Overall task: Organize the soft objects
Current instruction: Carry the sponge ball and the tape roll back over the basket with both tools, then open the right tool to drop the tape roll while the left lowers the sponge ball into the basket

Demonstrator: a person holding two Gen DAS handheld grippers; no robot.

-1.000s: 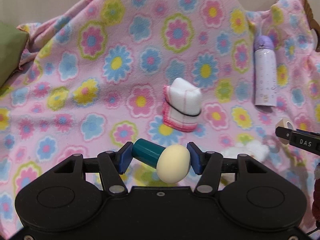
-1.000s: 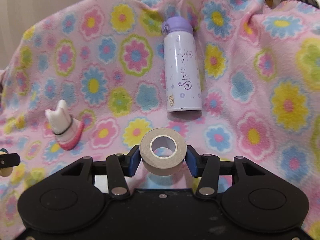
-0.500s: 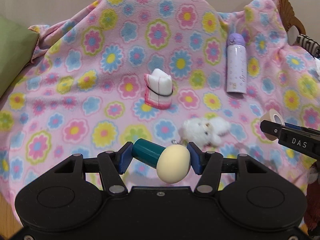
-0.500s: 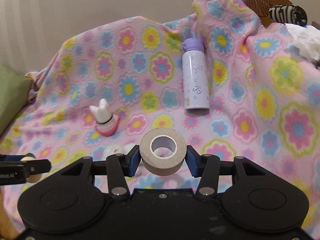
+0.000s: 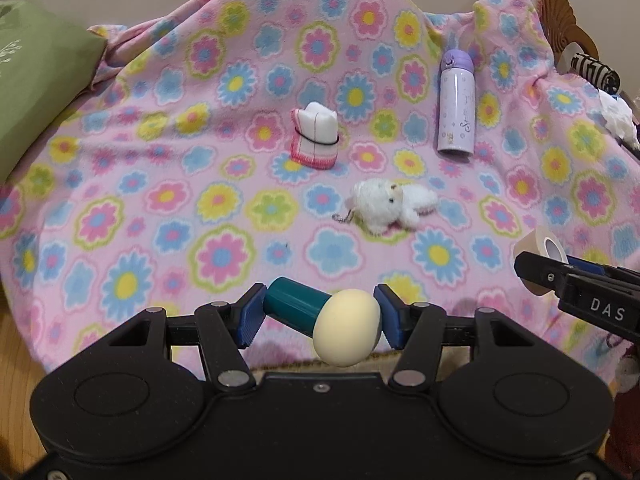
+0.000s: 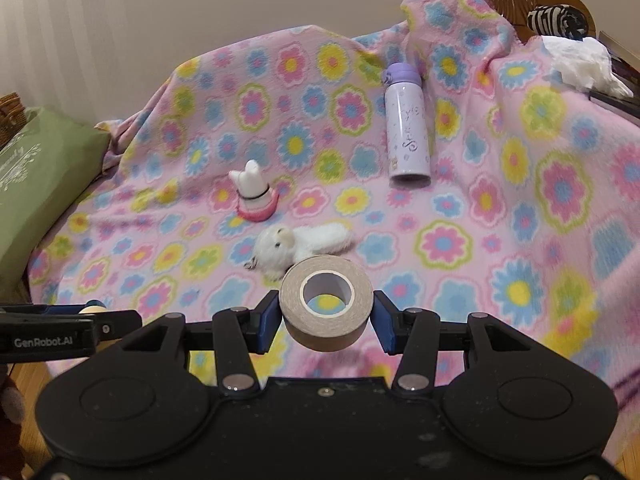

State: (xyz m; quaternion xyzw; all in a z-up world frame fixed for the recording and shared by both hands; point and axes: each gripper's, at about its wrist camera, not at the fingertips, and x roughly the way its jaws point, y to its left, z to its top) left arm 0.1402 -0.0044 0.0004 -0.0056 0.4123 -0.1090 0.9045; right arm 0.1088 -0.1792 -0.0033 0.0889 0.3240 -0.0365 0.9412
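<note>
2 grippers clamp loads — left gripper (image 5: pixel 316 316) a maraca (image 5: pixel 320 320), right gripper (image 6: pixel 326 312) a tape roll (image 6: pixel 326 304) — above the flowered blanket (image 5: pixel 200 200).

Both claws drawn back from the blanket (image 5: pixel 224 184), white plush toy (image 5: pixel 390 204) now in view

Black tool (image 5: pixel 318 316), blue ribbed pads (image 5: pixel 251 317), silver screws, perhaps "DAS" lettering.
</note>
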